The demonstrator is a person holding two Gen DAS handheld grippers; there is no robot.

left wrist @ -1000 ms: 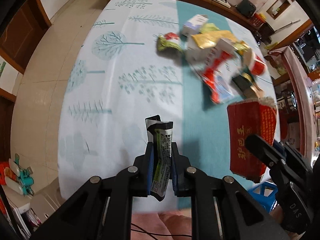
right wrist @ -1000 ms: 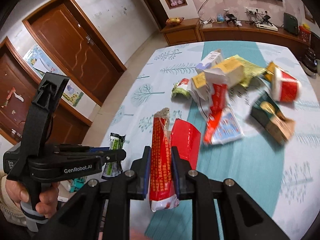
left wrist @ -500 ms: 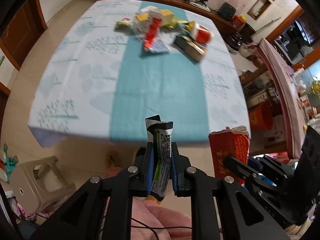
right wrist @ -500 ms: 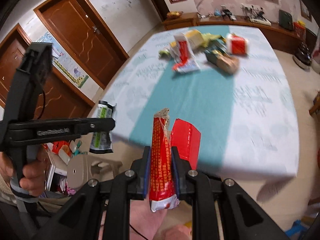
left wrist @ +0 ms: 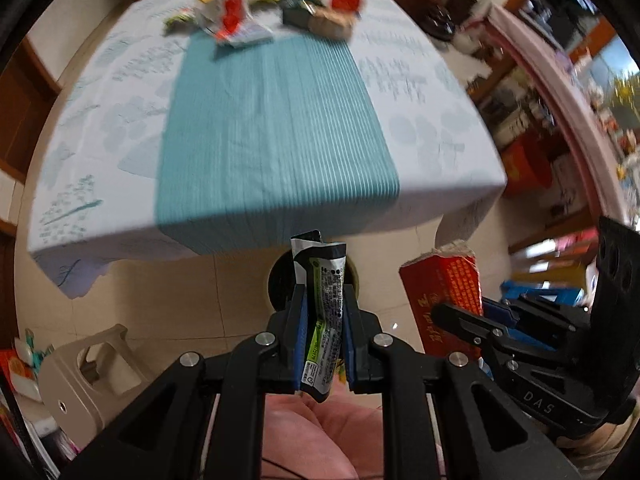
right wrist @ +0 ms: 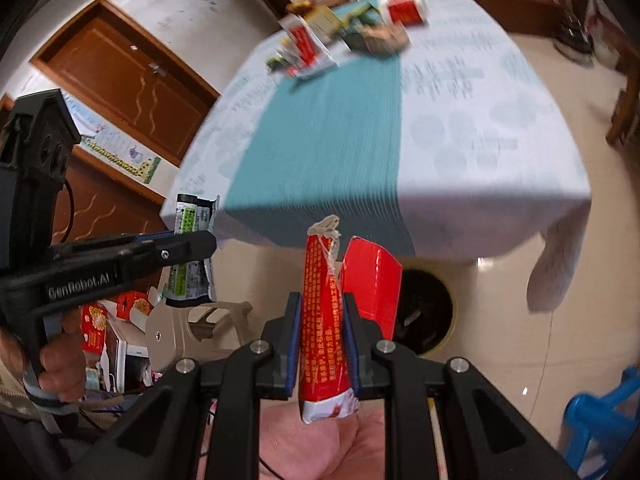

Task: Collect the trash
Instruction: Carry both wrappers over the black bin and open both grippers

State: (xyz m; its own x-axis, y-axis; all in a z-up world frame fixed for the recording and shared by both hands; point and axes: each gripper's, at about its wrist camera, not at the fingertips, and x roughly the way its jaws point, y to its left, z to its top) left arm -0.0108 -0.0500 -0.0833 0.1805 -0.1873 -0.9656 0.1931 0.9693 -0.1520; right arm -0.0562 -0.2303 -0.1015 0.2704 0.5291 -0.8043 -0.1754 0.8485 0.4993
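My left gripper (left wrist: pixel 323 294) is shut on a black and green wrapper (left wrist: pixel 324 312) that stands up between its pads. My right gripper (right wrist: pixel 322 300) is shut on a torn red packet (right wrist: pixel 322 320). Both hang off the near edge of the table, above the floor. A dark round bin (right wrist: pixel 426 312) stands on the floor just beyond the right gripper; in the left wrist view the bin (left wrist: pixel 278 280) is mostly hidden behind the wrapper. The red packet (left wrist: pixel 444 292) shows to the right there. A blurred pile of trash (left wrist: pixel 272 4) lies at the table's far end.
The table (left wrist: pixel 272 120) has a white cloth with a teal runner, and its cloth hangs close ahead. A beige plastic stool (left wrist: pixel 80 368) stands at the left on the tiled floor. A blue stool (right wrist: pixel 600 412) is at the lower right. Cluttered shelves line the right side.
Both grippers have drawn back from over the table to past its near edge and sunk a little, still holding their wrappers. The floor bin has come into view.
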